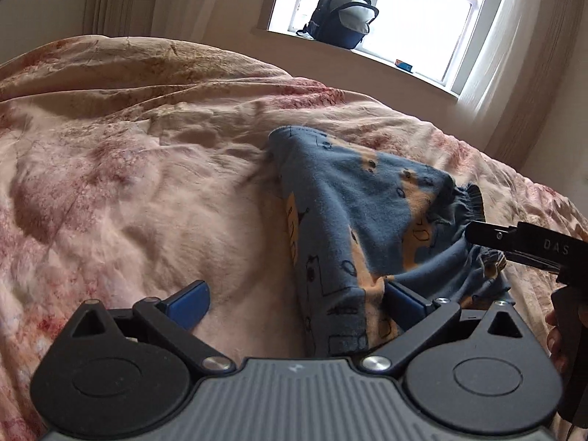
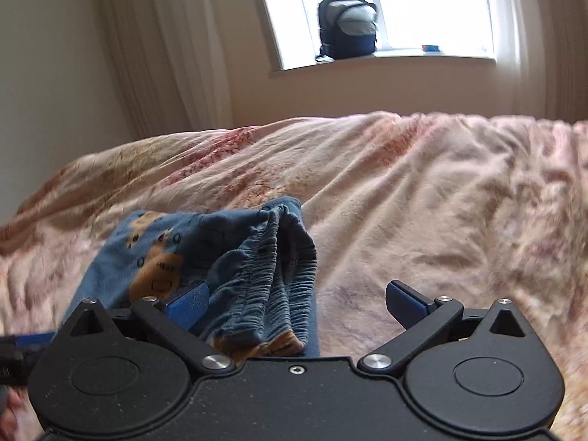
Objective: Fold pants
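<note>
The pants (image 1: pixel 352 228), blue with orange printed figures, lie in a compact bundle on the pink floral bedspread (image 1: pixel 147 183), right of centre in the left wrist view and lower left of centre in the right wrist view, so most of the folding looks done: the elastic waistband sits stacked in several layers and the fabric is doubled over itself. What seems left is squaring up the bundle, which is still loose and rumpled at its edges, and letting it settle flat. The left gripper (image 1: pixel 297 303) has its jaws spread wide, one blue pad over bare bedspread and the other just under the near corner of the cloth, pinching nothing. The right gripper (image 2: pixel 297 303) is likewise spread, with the waistband end draped between its pads but not clamped. The left wrist view alone shows the right gripper from outside, entering at the right edge beside the waistband, and the bundle's full length. The right wrist view alone shows the stacked gathered waistband layers end-on. Both views show a backpack (image 2: pixel 347 25) on the windowsill at the top.
</note>
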